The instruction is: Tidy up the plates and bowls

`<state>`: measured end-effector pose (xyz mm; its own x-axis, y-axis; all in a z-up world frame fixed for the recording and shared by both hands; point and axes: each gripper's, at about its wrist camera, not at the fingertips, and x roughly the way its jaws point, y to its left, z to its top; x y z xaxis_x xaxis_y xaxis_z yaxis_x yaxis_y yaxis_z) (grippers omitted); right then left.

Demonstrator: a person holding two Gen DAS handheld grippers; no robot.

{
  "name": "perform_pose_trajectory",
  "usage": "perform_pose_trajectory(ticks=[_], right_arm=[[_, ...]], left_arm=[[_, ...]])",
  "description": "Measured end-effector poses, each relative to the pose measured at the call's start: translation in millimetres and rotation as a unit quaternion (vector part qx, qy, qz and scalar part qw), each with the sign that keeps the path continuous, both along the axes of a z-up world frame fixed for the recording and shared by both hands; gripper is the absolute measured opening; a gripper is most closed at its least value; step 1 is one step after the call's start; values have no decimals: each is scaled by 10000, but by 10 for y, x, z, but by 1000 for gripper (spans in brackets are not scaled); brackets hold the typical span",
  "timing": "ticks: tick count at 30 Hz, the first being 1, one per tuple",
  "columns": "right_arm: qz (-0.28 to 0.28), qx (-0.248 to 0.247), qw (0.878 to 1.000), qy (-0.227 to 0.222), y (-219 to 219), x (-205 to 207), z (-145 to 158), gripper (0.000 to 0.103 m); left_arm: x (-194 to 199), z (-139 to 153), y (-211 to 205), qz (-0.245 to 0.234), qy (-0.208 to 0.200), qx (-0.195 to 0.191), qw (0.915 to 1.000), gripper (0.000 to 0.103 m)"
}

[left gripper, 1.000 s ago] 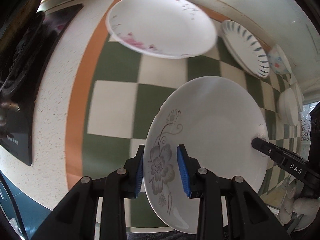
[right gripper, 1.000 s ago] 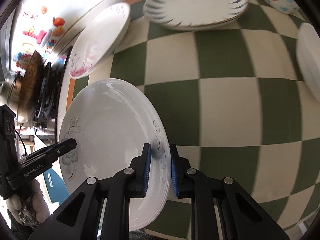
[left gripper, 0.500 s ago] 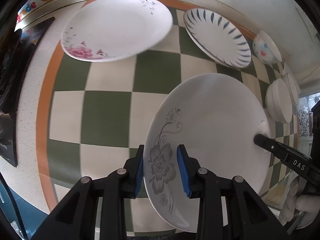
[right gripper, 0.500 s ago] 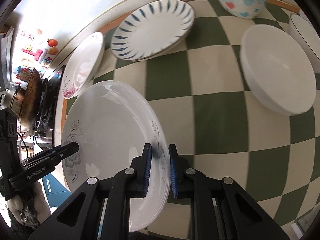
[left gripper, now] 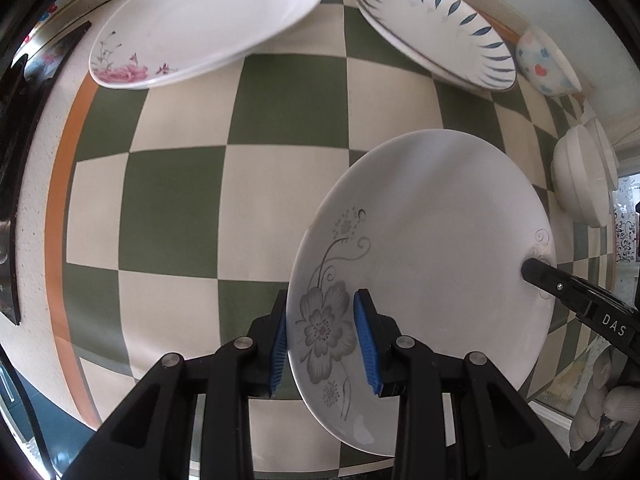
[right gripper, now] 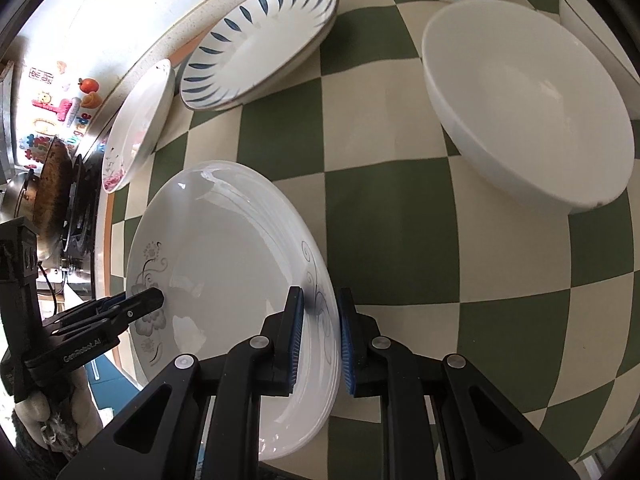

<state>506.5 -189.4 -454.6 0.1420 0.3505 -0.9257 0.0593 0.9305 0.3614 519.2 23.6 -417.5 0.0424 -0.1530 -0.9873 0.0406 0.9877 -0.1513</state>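
Note:
A white plate with a grey flower print hangs a little above the green-and-cream checkered cloth, held from two sides. My left gripper is shut on its rim at the big flower, one blue pad on each face. My right gripper is shut on the opposite rim, at the thin swirl print. In the right wrist view the plate tilts with its hollow side up, and the left gripper clamps its far edge. The right gripper shows at the plate's right edge in the left wrist view.
At the back lie a pink-flower plate and a blue-leaf plate. A dotted bowl and stacked white bowls stand to the right. A large white bowl sits close ahead. A stove with a pan is at far left.
Both grippers have carried the plate sideways along the counter toward the bowls. The back plates have slid left in view, and the white bowl has come close in the right wrist view.

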Motion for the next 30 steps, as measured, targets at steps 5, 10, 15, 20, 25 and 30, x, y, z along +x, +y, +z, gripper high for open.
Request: perform_pose_trajectory(ticks=[5,10,15,20,25,30], right_arm=[[63,-2,10000,-59,-22,-13,-28,19],[89,48,9999,-50,-35,-3,-32,18],[87,132,9999,33,-50,19,-37,18],[-131,58,9999,-25,-128,-30,124,18],[-185,-161,9989,-406,-27,-150,651,19],[86,280,9963,-809,407,181,1118,43]], left_arm=[[8,-5,-38,25,-32,71,10000,29],[-3,-40,-59,66,1,83,9999,29],[-26,79,-7,110,-116,170,9997,29],[-22,482,159,342,-491,185,9980,29],[133,912,470,783,-884,-127,9929,30],[498,959,914,1229,-945,-491,9867,40]])
